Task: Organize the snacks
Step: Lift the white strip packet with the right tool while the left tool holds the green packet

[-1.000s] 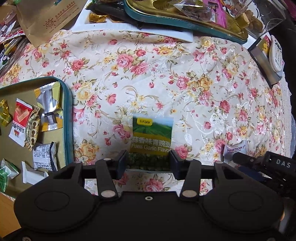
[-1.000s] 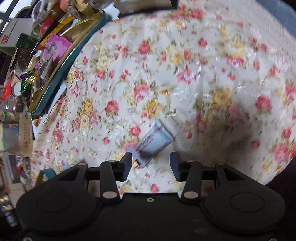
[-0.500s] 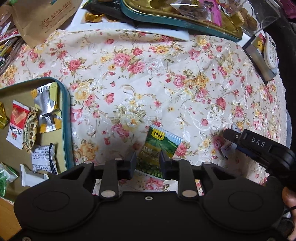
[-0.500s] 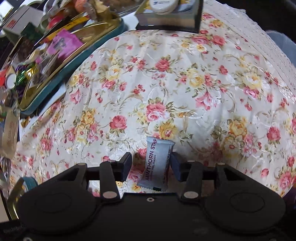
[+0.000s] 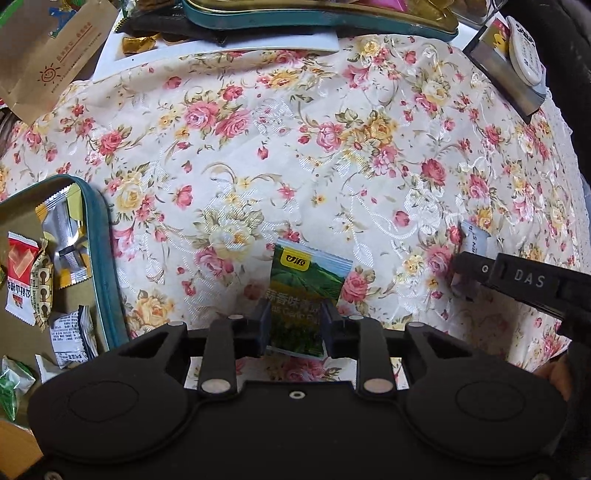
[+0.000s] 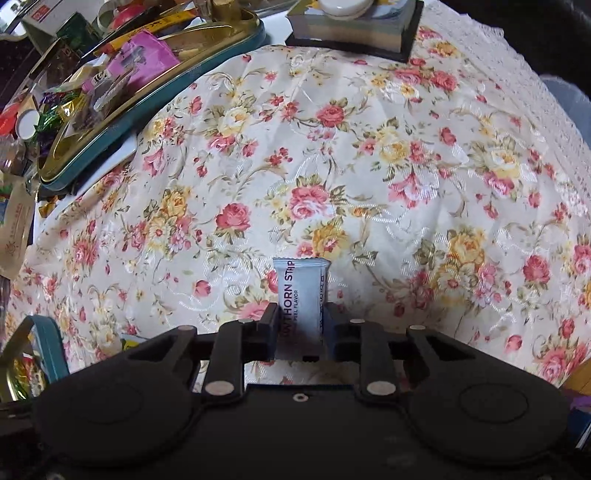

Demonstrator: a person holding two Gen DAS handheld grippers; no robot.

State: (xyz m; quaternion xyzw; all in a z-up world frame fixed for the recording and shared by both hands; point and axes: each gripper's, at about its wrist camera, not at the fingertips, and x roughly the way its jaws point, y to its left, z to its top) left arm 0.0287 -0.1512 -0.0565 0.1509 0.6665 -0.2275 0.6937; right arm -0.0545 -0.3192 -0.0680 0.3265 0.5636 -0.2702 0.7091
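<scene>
A green garlic-pea packet [image 5: 310, 269] lies on the floral tablecloth [image 5: 295, 147]. My left gripper [image 5: 295, 317] points down over it, both pads pressing on the packet's lower half while its jaws are opening slightly. A pale blue hawthorn strip packet [image 6: 301, 280] stands between the pads of my right gripper [image 6: 301, 325], whose jaws are closing and touch both of its sides. In the left wrist view that packet [image 5: 474, 240] shows at the right, behind one black finger [image 5: 480, 269] of the right gripper.
A teal-rimmed gold tin [image 5: 99, 258] with several wrapped snacks sits at the left. A second teal tin [image 6: 147, 99], full of sweets, stands at the back. A dark box with a white round lid [image 6: 354, 33] and a brown paper bag [image 5: 51, 55] border the cloth.
The left jaws closed from wide onto the green packet, which turned slightly. The right gripper swung over the hawthorn packet and its jaws came in against it.
</scene>
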